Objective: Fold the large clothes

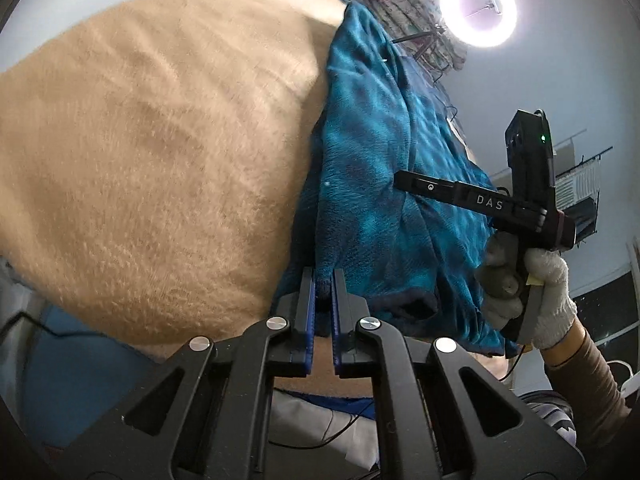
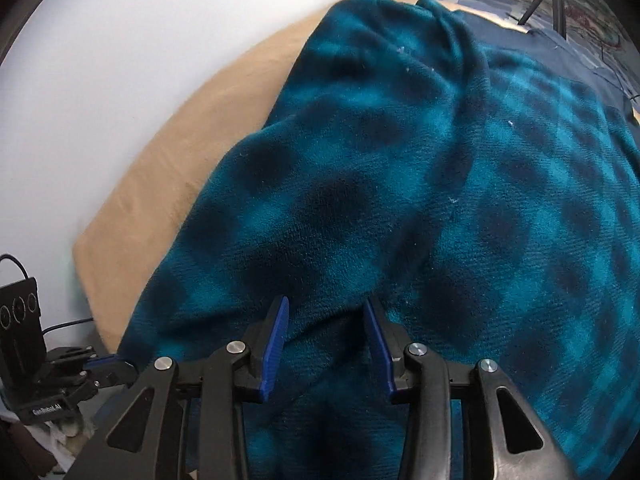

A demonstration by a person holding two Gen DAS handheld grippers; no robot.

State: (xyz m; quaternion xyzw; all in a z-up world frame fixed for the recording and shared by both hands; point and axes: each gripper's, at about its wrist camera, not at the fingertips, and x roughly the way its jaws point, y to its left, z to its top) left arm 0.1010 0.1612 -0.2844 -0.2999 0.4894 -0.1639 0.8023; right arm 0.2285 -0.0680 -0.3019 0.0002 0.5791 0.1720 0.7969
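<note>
Left wrist view shows the left gripper point(image 1: 323, 280) pinching an edge of the fuzzy teal checked blanket point(image 1: 380, 184) at bottom middle. Right wrist view shows the right gripper point(image 2: 326, 312) with jaws apart, soft blanket bunched between its blue pads point(image 2: 276, 344), over the tan sheet point(image 2: 160, 184).

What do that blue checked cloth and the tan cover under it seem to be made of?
The blue checked cloth looks like soft fleece: a matte, fuzzy nap with blurred checks and small lint specks. The tan cover looks like plush, brushed fabric with a short pile, though which fibre is unclear.

Left gripper point(image 1: 323, 280) jaws pinched together, right gripper point(image 2: 326, 312) jaws parted, gloved hand point(image 1: 548, 300) gripping handle
</note>
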